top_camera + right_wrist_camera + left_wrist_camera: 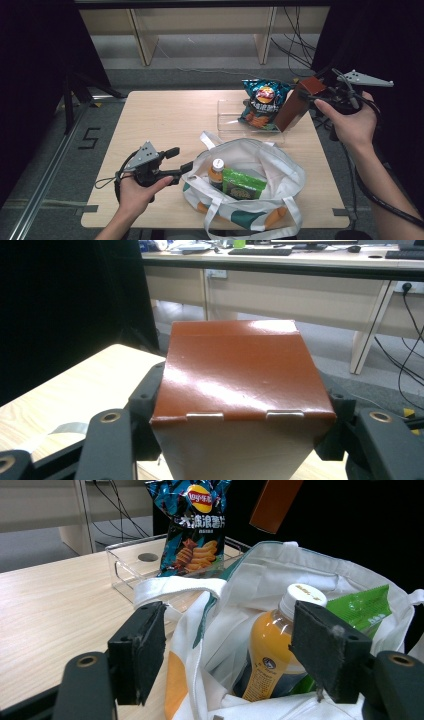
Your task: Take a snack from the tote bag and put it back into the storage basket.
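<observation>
Looks like a bag-packing job. The right hand-held gripper (320, 96) is pinching the reddish-brown cardboard box (299, 102) across its sides, box lifted and tilted over the far right of the wooden surface (165, 120), just beside the clear plastic tray (227, 122) with the blue chip bag (262, 102). The left hand-held gripper (181, 160) sits spread at the rim of the white canvas tote bag (277, 167). My tip: use the left to hold the mouth open, then lower the box clear of the orange drink bottle (216, 172) and green snack packet (242, 184).
</observation>
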`<state>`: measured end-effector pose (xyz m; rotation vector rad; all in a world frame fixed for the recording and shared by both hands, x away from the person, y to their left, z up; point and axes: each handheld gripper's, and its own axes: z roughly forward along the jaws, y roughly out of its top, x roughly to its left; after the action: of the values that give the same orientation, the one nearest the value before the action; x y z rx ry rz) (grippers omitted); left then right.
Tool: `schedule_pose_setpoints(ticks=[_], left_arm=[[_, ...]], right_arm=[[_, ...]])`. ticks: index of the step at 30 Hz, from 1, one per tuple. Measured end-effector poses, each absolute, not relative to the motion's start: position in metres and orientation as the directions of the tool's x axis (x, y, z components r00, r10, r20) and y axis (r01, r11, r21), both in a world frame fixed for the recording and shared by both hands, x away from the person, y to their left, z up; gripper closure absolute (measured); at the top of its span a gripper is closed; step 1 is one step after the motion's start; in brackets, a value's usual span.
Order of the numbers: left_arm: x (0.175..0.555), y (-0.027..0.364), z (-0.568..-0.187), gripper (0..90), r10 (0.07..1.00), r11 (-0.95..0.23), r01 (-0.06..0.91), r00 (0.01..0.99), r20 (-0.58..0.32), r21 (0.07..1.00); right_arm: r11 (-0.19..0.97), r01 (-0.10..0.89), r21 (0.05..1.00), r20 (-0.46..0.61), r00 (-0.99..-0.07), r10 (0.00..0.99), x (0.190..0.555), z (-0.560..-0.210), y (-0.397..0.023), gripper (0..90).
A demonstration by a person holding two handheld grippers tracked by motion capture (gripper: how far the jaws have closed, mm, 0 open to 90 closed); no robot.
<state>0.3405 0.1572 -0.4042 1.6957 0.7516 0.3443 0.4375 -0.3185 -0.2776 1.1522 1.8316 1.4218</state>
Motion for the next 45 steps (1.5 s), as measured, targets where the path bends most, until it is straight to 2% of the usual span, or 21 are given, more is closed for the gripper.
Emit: schedule_pose_setpoints(ticks=[45], left_arm=[[0.341,0.157,-0.404,29.6,0.646,-0.107,0.299,0.746,-0.162,0.948]], right_arm=[[0.064,0.345,0.936,0.095,-0.424,0.901,0.468,-0.289,-0.308,39.2]])
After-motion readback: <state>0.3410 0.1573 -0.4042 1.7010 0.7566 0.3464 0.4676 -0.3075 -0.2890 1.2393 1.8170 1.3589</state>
